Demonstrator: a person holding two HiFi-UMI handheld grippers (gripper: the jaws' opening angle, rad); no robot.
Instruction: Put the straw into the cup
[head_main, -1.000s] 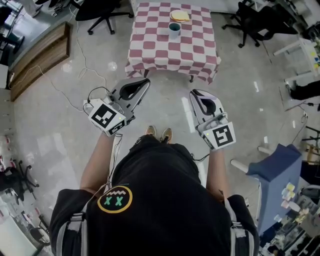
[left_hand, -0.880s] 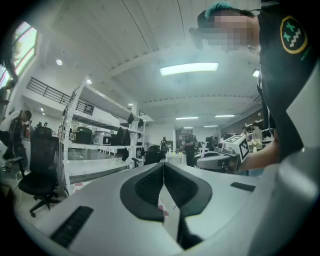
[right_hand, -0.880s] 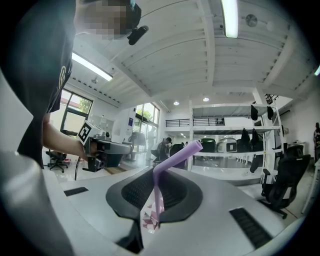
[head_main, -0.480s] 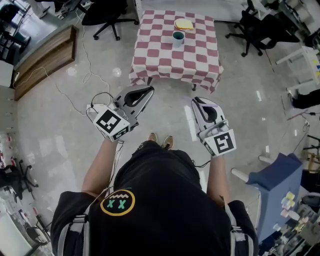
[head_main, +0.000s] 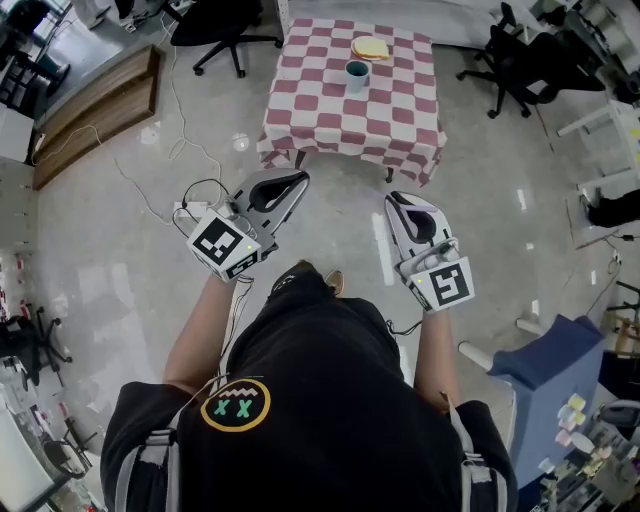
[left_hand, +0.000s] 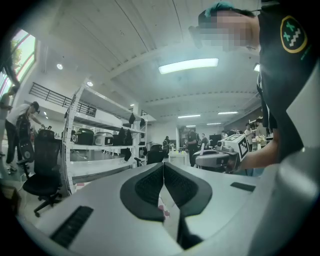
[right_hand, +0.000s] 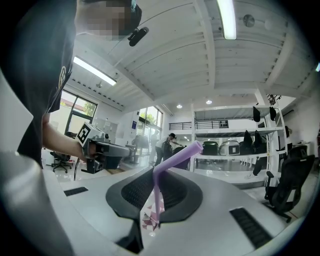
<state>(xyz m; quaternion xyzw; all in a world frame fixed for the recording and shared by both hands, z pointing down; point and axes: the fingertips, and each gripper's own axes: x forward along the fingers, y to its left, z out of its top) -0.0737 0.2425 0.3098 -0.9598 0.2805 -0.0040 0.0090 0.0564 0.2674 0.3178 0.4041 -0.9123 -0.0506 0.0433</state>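
One straw (right_hand: 157, 195) in right claw (head_main: 396, 200), far cup (head_main: 357, 72) interior unreadable

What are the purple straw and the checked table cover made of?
The straw looks like plastic: smooth, evenly lilac, with a clean bend near its top. The table cover looks like cloth: matt red-and-white checks, hanging in soft folds at the edges, though thin vinyl is possible.

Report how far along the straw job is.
Done: the purple bendy plastic straw is clamped in the right gripper. In hand: the person stands on the floor short of the red-and-white checked table, carrying it. Left: reach the table and drop the straw into the dark teal cup on it. The left gripper is shut and empty.
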